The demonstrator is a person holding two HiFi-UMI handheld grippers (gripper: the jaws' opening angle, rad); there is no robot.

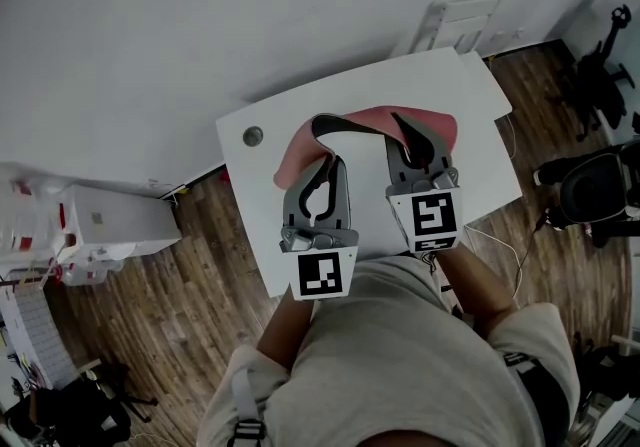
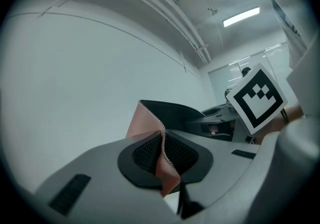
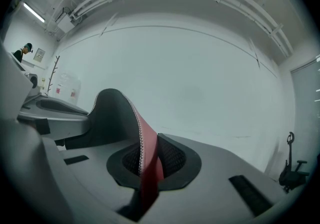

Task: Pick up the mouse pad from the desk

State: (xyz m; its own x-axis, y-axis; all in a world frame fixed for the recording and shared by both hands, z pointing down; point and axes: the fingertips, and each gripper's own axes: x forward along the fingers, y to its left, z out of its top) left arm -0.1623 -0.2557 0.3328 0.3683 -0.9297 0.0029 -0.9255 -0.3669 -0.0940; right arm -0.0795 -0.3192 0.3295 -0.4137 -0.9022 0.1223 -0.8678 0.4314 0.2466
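Mouse pad (image 1: 300, 147) held above the desk (image 1: 478, 85), bowing between two grips. The left gripper (image 1: 322, 167) and right gripper (image 1: 415, 143) each pinch one edge, jaws closed on the pad, probably so the limp sheet lifts evenly.

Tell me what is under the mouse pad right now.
The white desk is below the pink mouse pad, which the left gripper and right gripper hold. The desk area directly beneath is covered, so anything lying there cannot be seen.
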